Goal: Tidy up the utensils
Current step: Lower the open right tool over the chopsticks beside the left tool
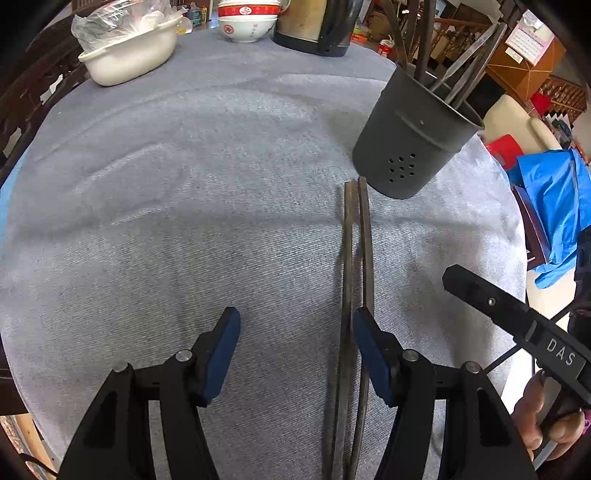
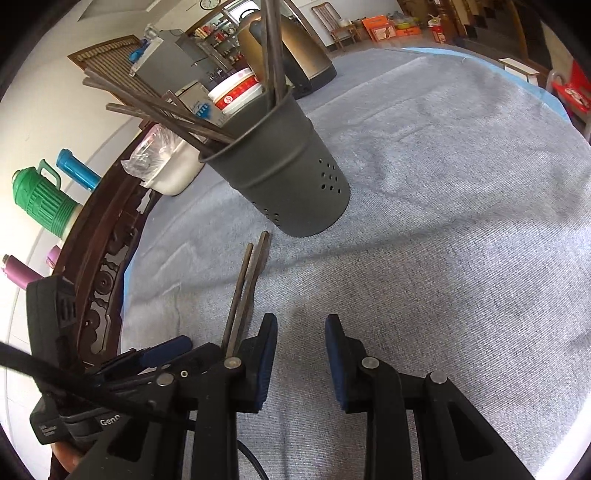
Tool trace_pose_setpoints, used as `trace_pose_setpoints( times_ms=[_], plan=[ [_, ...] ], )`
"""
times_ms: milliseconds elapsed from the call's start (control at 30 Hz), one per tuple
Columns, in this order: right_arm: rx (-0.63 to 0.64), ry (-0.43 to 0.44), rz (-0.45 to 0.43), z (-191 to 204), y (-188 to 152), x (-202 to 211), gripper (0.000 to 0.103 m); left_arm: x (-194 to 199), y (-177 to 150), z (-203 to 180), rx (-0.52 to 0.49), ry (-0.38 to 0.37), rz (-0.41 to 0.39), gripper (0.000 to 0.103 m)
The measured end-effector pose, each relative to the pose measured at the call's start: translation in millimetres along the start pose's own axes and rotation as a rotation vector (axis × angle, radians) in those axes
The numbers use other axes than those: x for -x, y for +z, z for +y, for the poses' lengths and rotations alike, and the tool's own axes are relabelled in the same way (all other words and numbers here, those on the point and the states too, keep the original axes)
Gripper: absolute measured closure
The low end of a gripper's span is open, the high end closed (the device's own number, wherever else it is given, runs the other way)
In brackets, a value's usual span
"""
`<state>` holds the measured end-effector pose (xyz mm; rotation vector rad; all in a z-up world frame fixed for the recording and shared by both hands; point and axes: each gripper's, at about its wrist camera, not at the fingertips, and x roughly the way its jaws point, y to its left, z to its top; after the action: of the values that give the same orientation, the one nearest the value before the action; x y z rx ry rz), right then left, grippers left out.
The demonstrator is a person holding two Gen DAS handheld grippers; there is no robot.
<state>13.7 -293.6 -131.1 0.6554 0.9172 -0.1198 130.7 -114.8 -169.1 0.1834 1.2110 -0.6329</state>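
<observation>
A pair of dark chopsticks (image 1: 354,266) lies side by side on the grey tablecloth (image 1: 184,206), tips pointing at a dark grey perforated holder (image 1: 410,147) that stands upright with several chopsticks in it. My left gripper (image 1: 295,325) is open just above the cloth; the pair runs along the inner edge of its right finger, untouched. In the right wrist view my right gripper (image 2: 301,332) is open with a narrow gap and nothing in it. It is to the right of the chopsticks (image 2: 245,291) and short of the holder (image 2: 291,184). The left gripper's fingers (image 2: 166,349) show at lower left.
At the far table edge stand a white basin with a plastic bag (image 1: 129,55), stacked red and white bowls (image 1: 245,22) and a kettle (image 1: 314,26). A blue plastic bag (image 1: 554,206) lies off the right edge. A carved wooden chair back (image 2: 107,266) borders the table.
</observation>
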Motion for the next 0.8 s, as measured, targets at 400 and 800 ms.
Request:
trace_pose_setpoints(
  times_ms=[400,800],
  plan=[
    [0.000,-0.007,0.001,4,-3,-2,0.074,-12,13,-3,-0.005,-0.013,-0.001,0.039],
    [-0.006,-0.007,0.004,3,-3,-2,0.074,-20,23,-8,-0.052,0.025,-0.019,0.038]
  ],
)
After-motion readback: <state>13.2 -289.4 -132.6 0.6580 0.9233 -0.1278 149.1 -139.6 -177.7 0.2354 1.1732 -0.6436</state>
